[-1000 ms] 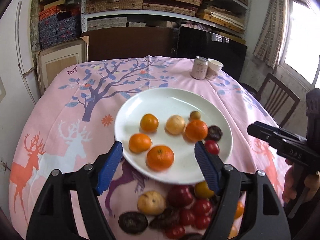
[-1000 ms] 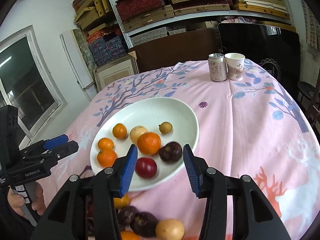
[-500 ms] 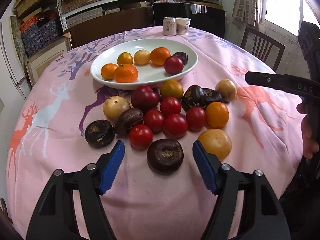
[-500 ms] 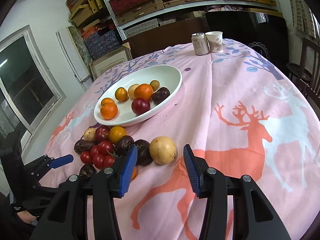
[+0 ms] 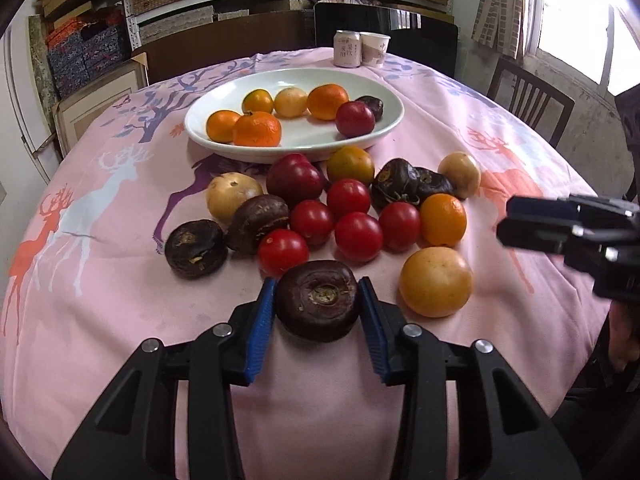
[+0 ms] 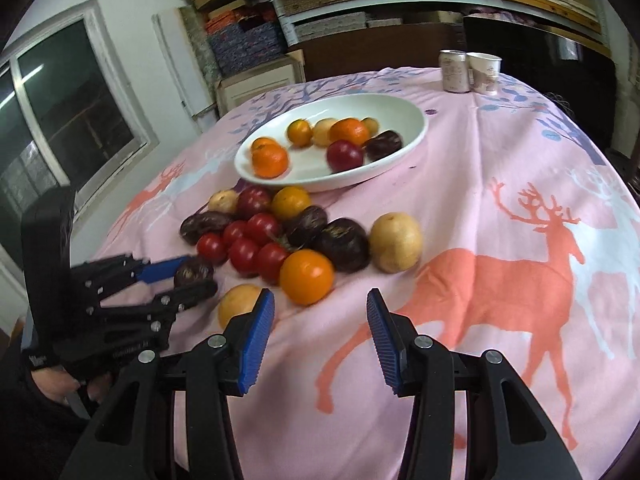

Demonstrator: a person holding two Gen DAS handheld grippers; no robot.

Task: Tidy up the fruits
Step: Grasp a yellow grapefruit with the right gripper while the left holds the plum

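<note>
A dark purple fruit lies on the pink cloth at the near edge of a loose fruit pile. My left gripper straddles it, jaws closing, both blue pads touching its sides; the right wrist view shows the same grip. Red tomatoes, more dark fruits, oranges and yellow fruits make up the pile. Behind it a white plate holds oranges, a yellow fruit, a red one and a dark one. My right gripper hangs open over bare cloth just in front of an orange, nothing between its pads.
A drink can and a paper cup stand at the table's far edge. A wooden chair sits at the right beyond the table. Shelves with boxes fill the back wall. A hand grips the left tool's handle.
Both grippers pulled back from over the plate to the loose pile and dropped lower. The left jaws narrowed around the dark purple fruit. The right jaws kept the same gap.
</note>
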